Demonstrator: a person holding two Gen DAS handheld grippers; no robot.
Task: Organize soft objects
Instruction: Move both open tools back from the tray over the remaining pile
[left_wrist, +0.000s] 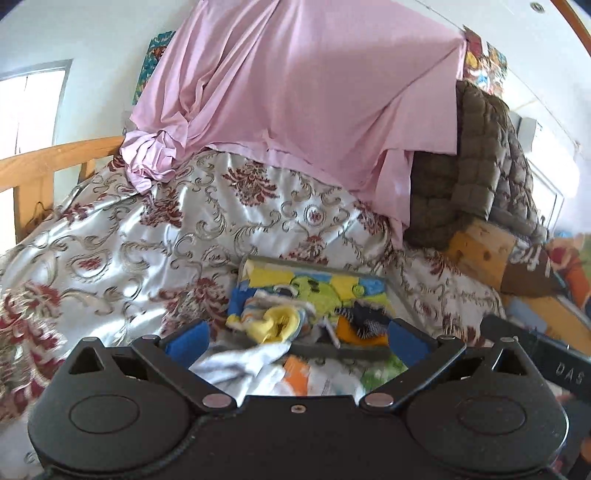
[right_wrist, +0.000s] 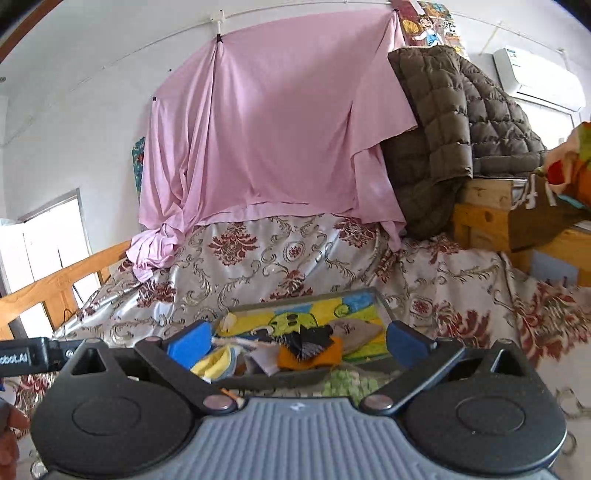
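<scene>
Pink cloth (right_wrist: 273, 140) hangs from a cord on the wall and drapes down onto the bed, bunching at its lower left corner. Below it spreads a shiny silver bedspread (right_wrist: 258, 258) patterned with dark red flowers and grey scrolls, covering the whole bed. A brown quilted jacket (right_wrist: 450, 122) lies heaped to the right of the pink cloth, on top of a wooden box (right_wrist: 487, 218). A wooden rail (right_wrist: 59, 280) runs along the bed's left side.

On the bedspread, near the cameras, sits a shallow grey tray (right_wrist: 384, 302) with a bright yellow, green and blue picture on its floor. Inside it lie the soft objects (right_wrist: 303, 350): a yellow and white bundle (left_wrist: 277, 325) at the left, an orange piece with a dark striped scrap (right_wrist: 310, 341) on top in the middle, and a beige piece (right_wrist: 354, 328) toward the right. More white and orange fabric (left_wrist: 258, 369) lies just in front of the tray, blurred.

The left gripper (left_wrist: 297, 336) has its blue-padded fingers (left_wrist: 188, 338) spread wide, holding nothing. The right gripper (right_wrist: 295, 341) stands likewise spread wide and empty, its blue pads (right_wrist: 404, 341) framing the tray.
</scene>
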